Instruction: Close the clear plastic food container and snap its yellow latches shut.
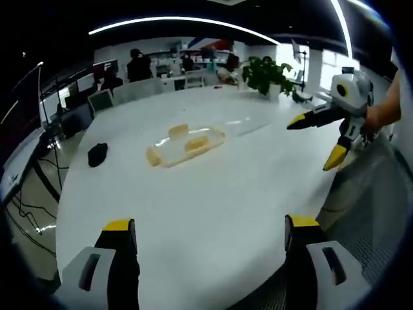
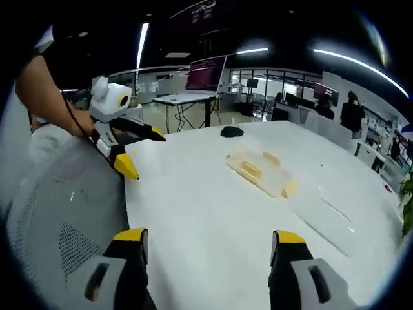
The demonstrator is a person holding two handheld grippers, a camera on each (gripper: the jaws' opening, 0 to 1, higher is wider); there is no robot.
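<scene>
The clear plastic food container with yellow latches [image 1: 182, 146] lies flat on the big white round desk [image 1: 213, 213]. In the left gripper view it sits well ahead of the left gripper [image 1: 210, 234], a bit to the left of the middle between the two fingers. Its clear flat lid [image 1: 242, 125] lies open just past it, on the far right side. In the right gripper view the container [image 2: 263, 172] lies ahead of the right gripper [image 2: 210, 244], more on the side of the right finger, and the clear lid [image 2: 326, 210] spreads out to the right of it. No finger touches the container.

The left gripper's yellow-tipped fingers [image 1: 119, 227] are spread wide and hold nothing. The right gripper's yellow-tipped fingers [image 2: 131, 236] are also spread wide and hold nothing.

The right gripper can also be seen in the left gripper view, far off to the right [image 1: 314, 140], held above the desk edge by a hand [image 1: 381, 113]. The left gripper shows in the right gripper view, far off to the left [image 2: 142, 152], with an arm [image 2: 45, 90] behind it.

A small black thing [image 1: 97, 154] lies on the desk, to the left of the container and apart from it. A green leafy plant [image 1: 266, 73] stands at the far side of the desk. A grey mesh chair [image 2: 61, 213] is next to the desk, left of the right gripper's left finger.
</scene>
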